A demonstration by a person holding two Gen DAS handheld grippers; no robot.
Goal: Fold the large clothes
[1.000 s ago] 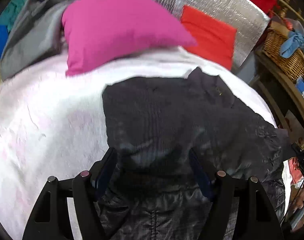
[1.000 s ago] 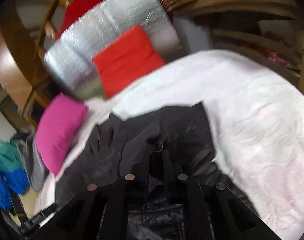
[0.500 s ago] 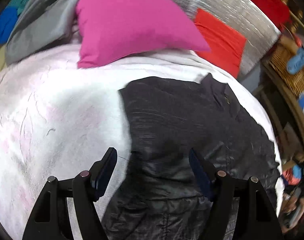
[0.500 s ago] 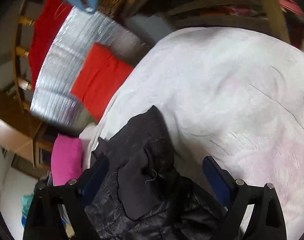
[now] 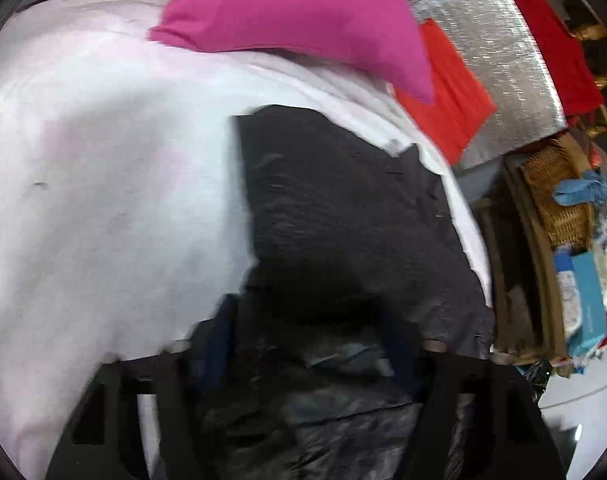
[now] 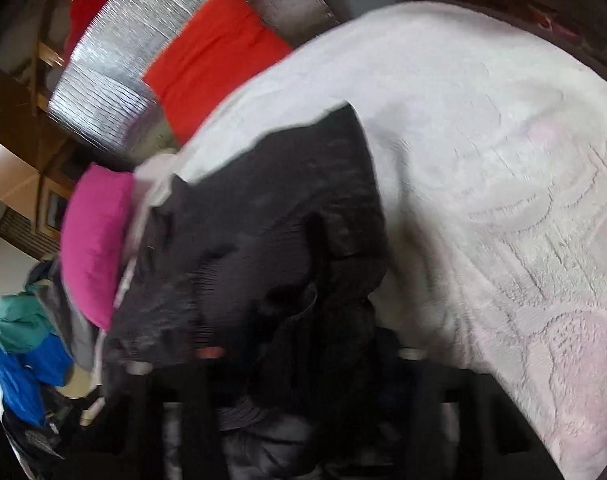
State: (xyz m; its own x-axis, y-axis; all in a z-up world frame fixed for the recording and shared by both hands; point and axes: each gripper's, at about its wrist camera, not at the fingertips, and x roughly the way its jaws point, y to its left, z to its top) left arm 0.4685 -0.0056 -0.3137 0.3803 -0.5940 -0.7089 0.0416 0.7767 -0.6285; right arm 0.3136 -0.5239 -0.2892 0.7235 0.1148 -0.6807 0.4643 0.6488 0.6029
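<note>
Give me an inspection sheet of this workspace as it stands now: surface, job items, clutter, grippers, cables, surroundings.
Surface: white textured bedspread, faint pink patches, rumpled.
Job's things: one black jacket lying on the bedspread, bunched toward the grippers; fold state unclear through blur.
Clutter: pink pillow and red cushion at the far edge; heap of blue, teal and grey clothes beside the bed.
Grippers: left gripper open, fingers astride the jacket; right gripper buried in dark fabric, jaw state unreadable.
Cables: nothing seen.
Surroundings: silver quilted foil panel, wicker basket holding a blue cloth, wooden shelving with boxes.
</note>
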